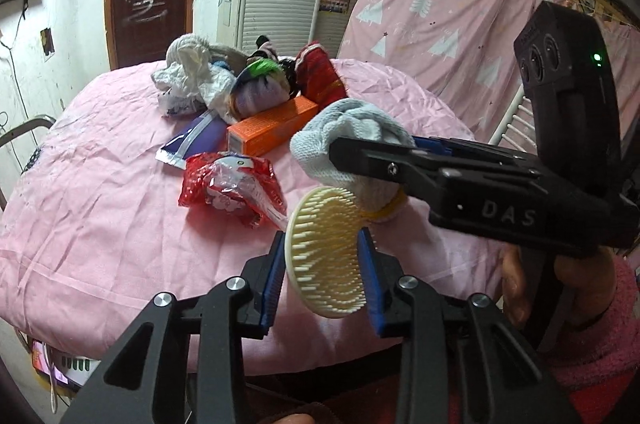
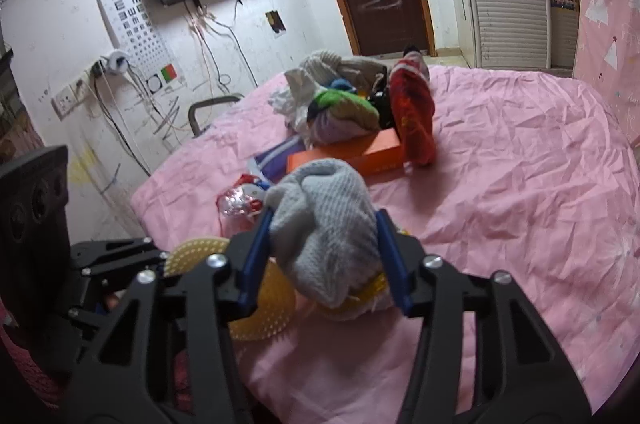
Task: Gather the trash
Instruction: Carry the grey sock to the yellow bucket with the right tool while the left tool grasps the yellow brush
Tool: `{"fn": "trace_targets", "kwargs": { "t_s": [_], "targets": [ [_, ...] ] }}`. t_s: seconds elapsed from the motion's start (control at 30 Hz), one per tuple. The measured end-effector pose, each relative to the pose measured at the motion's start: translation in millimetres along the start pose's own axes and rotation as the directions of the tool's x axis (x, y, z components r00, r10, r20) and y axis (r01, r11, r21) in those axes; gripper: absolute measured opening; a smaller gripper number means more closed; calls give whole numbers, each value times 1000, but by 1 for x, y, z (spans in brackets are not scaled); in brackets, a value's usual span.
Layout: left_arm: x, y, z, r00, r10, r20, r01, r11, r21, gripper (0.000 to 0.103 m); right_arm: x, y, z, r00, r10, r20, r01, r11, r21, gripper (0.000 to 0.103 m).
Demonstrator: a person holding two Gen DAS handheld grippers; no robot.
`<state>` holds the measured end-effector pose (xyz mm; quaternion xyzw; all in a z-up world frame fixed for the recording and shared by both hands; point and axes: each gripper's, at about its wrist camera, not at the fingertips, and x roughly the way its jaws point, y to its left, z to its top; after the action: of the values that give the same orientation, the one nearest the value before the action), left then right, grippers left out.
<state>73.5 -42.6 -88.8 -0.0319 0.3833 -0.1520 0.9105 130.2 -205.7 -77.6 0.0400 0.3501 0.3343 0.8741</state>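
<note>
Left wrist view is showing the left claw (image 1: 326,266) pinching a cream bristly brush disc (image 1: 326,252) edge-on between its blue pads, low in the middle of the frame. The right claw (image 2: 324,244) is clamping a balled-up grey sock (image 2: 328,224), which is sitting dead centre in the right wrist view and at middle right in the left one.

Both things are sitting just above the pink bed sheet (image 1: 100,204), nearly touching each other. (Whether either really counts as trash, I honestly can't tell.)

The obvious trash is lying further up the frame: a red crinkly wrapper (image 1: 230,186) left of centre, an orange box (image 1: 272,130) above it, and a heap of white plastic and clothes (image 1: 224,80) beyond that.

What's worrying me:
- the disc is being held only by its rim, so it's probably going to swivel or pop out if the hand tilts
- the sock is soft and bulging out past the pads, so it could slump free
- the two claws are crowding each other, so one could knock the other's load loose
</note>
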Motion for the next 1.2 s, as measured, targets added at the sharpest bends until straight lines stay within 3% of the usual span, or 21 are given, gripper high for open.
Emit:
{"fn": "trace_targets", "kwargs": {
  "t_s": [0.17,0.33,0.57,0.87,1.07,1.2],
  "targets": [
    [-7,-4,4,1000,7,23,-7,1000,11,25,-11,-3,1,999,4,37,-4,1000,13,37],
    [-12,-10,11,999,19,45,-21,999,34,25,-28,-15,6,996,0,90,-4,999,43,37],
    [-13,-34,38,996,8,87,-17,994,104,25,-79,-51,14,975,-75,210,52,992,115,37],
    [4,-89,78,989,-96,109,74,979,192,26,-154,-116,6,913,-267,310,190,948,256,37],
    [26,-130,103,980,-174,99,147,960,238,26,-190,-161,-5,856,-407,318,290,888,356,37],
    [47,-164,116,969,-237,65,214,945,249,26,-196,-187,-16,832,-469,296,332,849,410,38]
  ]
}}
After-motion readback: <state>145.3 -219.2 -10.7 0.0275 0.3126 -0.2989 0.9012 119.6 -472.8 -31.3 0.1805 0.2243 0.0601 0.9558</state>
